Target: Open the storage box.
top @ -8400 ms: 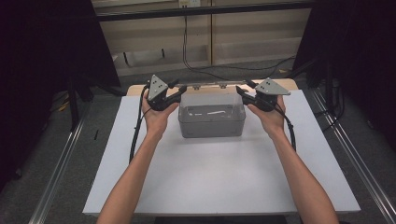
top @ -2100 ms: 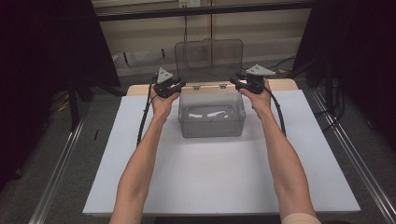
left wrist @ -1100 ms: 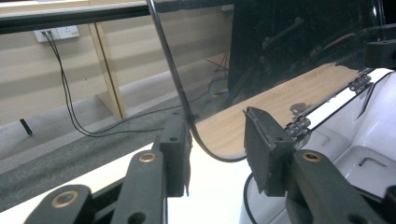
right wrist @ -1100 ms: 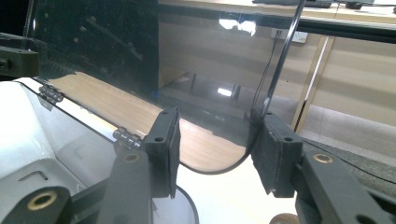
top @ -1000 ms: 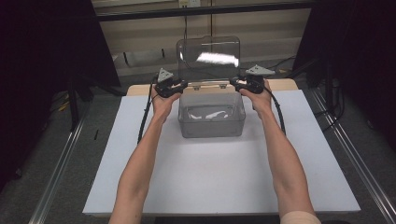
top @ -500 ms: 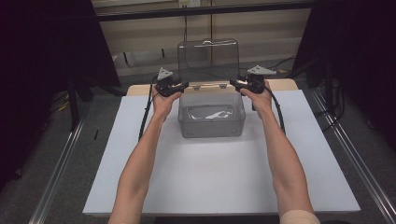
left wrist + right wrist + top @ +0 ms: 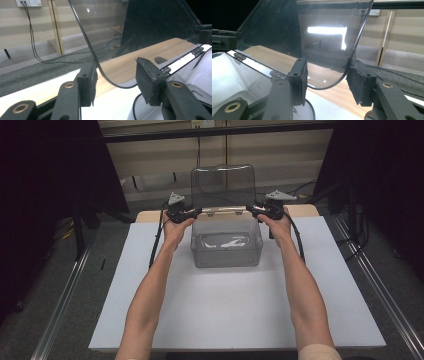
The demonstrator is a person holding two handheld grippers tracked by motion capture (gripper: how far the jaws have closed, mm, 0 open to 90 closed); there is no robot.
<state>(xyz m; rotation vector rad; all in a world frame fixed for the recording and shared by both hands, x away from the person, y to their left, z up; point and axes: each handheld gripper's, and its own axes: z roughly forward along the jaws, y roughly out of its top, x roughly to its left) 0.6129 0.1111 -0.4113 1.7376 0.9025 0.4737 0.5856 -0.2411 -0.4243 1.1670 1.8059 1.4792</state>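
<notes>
Lid (image 7: 223, 185) up and upright, box (image 7: 227, 242) open; left hand-held gripper (image 7: 115, 77) just spreading, right hand-held gripper (image 7: 325, 75) spread, straddling lid corners, not pinching. Only backing off left.

A white sheet (image 7: 235, 310) covers the tabletop, whose bare wooden edge (image 7: 305, 210) shows at the far side. Beyond it, black cables (image 7: 35, 50) hang from a wall socket (image 7: 28, 3) down to grey carpet (image 7: 30, 72).

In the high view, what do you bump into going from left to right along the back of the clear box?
Left tool → upright clear lid → right tool, with the clear box just in front of the lid.
</notes>
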